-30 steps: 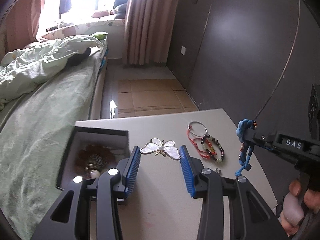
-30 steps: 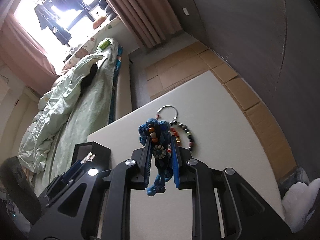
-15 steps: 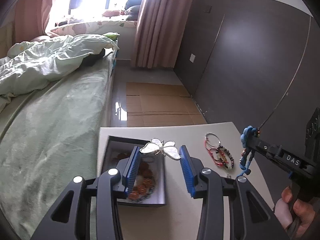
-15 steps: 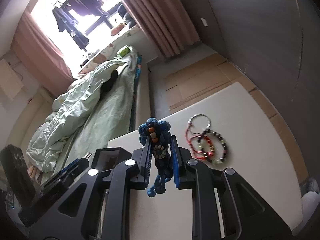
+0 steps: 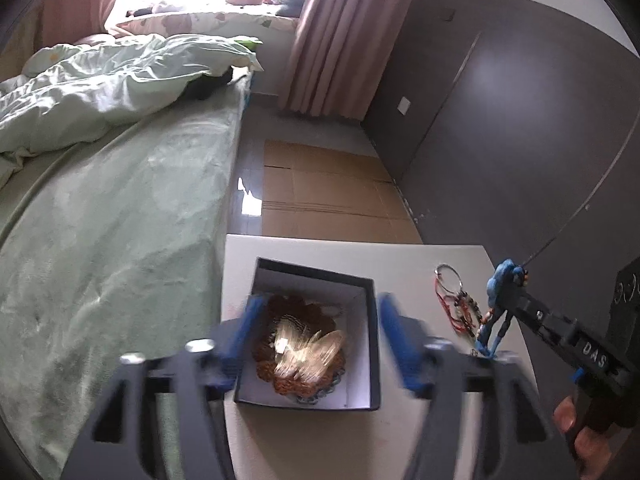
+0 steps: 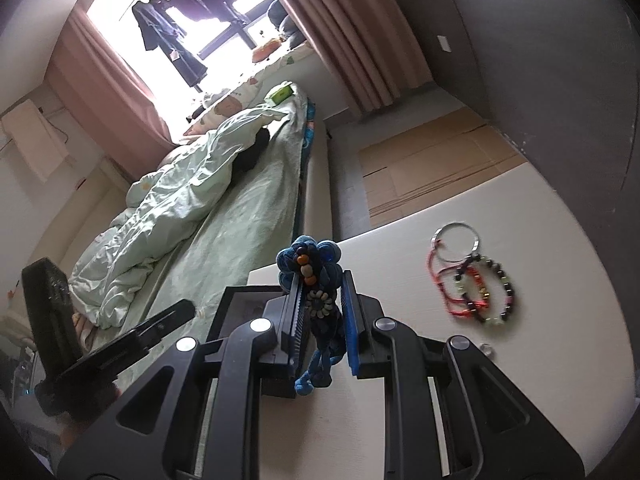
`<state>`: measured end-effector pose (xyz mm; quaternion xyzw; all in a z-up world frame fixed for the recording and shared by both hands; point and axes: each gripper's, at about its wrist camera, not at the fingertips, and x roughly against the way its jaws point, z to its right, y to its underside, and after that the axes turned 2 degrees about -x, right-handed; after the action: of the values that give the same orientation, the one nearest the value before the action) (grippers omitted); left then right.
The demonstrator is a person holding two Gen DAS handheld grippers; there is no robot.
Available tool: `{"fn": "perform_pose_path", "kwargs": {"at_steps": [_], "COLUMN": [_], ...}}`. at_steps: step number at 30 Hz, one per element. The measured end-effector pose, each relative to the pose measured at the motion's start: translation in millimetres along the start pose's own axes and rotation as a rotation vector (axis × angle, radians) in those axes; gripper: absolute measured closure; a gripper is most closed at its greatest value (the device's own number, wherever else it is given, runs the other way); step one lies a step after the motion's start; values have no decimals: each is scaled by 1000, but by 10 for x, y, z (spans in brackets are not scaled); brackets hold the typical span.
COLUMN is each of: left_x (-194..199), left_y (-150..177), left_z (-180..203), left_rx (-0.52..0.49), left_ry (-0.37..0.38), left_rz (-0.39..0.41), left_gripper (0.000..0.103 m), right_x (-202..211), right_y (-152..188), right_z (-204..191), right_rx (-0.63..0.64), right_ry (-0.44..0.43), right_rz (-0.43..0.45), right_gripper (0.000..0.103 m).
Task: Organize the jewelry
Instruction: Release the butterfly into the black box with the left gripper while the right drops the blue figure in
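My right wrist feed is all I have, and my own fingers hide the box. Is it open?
Observer: Yes. The left wrist view looks straight into the open box.
Operator: What is in it?
Observer: A brown woven piece, with the pale butterfly over it. The butterfly is blurred, so I cannot tell whether it has settled.
Operator: Is there room for the blue charm in my right gripper?
Observer: Probably. Bare white floor shows along the box's right side.
Operator: And the left gripper?
Observer: The left gripper is open and empty, its fingers wide apart over the box.
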<state>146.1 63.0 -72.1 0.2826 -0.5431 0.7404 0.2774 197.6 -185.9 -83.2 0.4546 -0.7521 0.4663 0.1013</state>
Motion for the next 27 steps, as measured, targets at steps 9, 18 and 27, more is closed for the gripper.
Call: {"fn": "perform_pose_path", "kwargs": {"at_steps": [9, 18, 27], "left_x": [171, 345, 412], "left_y": [-92, -161, -177], "left_z": [-233, -362, -411], "left_rx": [62, 68, 84], "left_ry": [-3, -28, -29], "left_rz": [31, 62, 73], "left_gripper": [32, 21, 11], "right_x": [-209, -435, -518], "right_y": [88, 196, 297], "right_z": [-226, -495, -688], "right_rx": [-4, -13, 69], "right_ry": [-65, -184, -152], "right_rz": [-29, -72, -97], "right_gripper": [84, 84, 12]}}
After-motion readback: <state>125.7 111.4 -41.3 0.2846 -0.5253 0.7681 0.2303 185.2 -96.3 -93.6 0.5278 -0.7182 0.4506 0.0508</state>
